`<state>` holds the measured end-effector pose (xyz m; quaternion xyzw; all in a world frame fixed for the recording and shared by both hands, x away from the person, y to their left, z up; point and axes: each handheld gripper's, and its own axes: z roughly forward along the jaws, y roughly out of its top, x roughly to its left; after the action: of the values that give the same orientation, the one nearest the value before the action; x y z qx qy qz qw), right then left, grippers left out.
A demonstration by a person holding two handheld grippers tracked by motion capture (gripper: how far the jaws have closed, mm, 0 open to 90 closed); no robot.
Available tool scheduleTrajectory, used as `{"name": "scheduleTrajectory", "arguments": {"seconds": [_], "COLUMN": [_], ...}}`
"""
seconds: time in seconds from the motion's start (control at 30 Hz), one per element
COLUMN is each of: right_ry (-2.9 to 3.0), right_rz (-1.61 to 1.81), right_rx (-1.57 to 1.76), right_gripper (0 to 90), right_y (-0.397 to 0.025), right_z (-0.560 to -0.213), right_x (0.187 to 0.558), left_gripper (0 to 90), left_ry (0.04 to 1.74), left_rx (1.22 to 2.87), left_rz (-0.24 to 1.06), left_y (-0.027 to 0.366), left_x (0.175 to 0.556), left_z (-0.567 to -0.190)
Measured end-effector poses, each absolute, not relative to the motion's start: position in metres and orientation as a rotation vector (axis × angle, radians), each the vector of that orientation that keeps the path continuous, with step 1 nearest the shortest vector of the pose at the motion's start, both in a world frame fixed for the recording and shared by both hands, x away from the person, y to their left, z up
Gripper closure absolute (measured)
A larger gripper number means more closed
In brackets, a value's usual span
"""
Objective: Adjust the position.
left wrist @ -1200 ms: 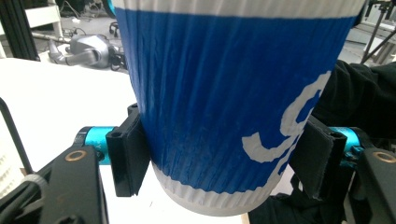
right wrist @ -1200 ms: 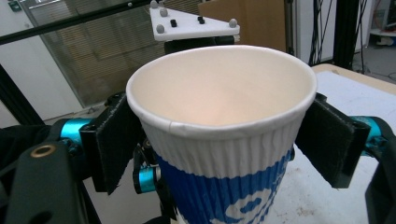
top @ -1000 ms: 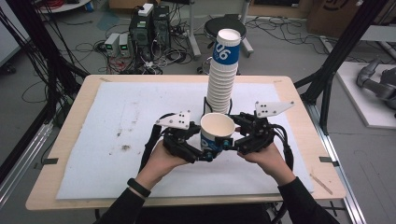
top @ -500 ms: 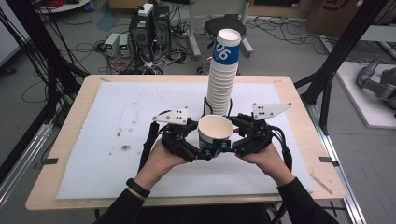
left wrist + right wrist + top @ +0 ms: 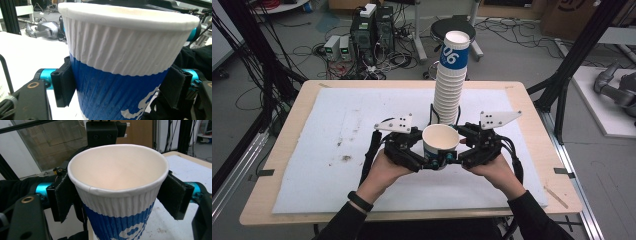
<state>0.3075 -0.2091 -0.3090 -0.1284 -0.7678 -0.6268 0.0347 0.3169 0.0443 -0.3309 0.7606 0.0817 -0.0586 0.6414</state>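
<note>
Cup [image 5: 440, 144] before stack [image 5: 449, 90] (just behind)

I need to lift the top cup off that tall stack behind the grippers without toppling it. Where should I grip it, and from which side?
Grip the top cup on its blue band just under the rolled rim, jaws across its width, probably coming level from the near side. It alone stands proud of the stack of cups, and the rim's flare should stop the jaws slipping. Lift straight up: the stack is tall, narrow and leans a little.

cup [image 5: 440, 145] between both grippers, cup stack [image 5: 448, 85] apparently just behind
</note>
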Motion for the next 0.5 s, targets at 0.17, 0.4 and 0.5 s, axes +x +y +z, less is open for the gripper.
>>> {"name": "scheduleTrajectory", "arguments": {"seconds": [0.17, 0.4, 0.5], "right_ry": [-2.348, -2.344, -2.344], "right_rz": [-1.927, -1.933, -1.945], "right_rx": [-0.396, -0.400, -0.401], "right_gripper": [18.8, 18.2, 18.2], "right_y": [-0.2092, -0.2135, -0.2175], "right_z": [-0.3088, -0.3061, -0.3050], "right_x": [0.3081, 0.3087, 0.3092], "left_gripper": [24.6, 25.0, 25.1], "left_ry": [0.183, 0.188, 0.195], "left_rx": [1.735, 1.734, 1.727], "left_rz": [-0.125, -0.109, -0.100], "left_y": [0.0450, 0.0492, 0.0533], "left_x": [0.3166, 0.3182, 0.3197], "left_z": [-0.3306, -0.3301, -0.3293]}}
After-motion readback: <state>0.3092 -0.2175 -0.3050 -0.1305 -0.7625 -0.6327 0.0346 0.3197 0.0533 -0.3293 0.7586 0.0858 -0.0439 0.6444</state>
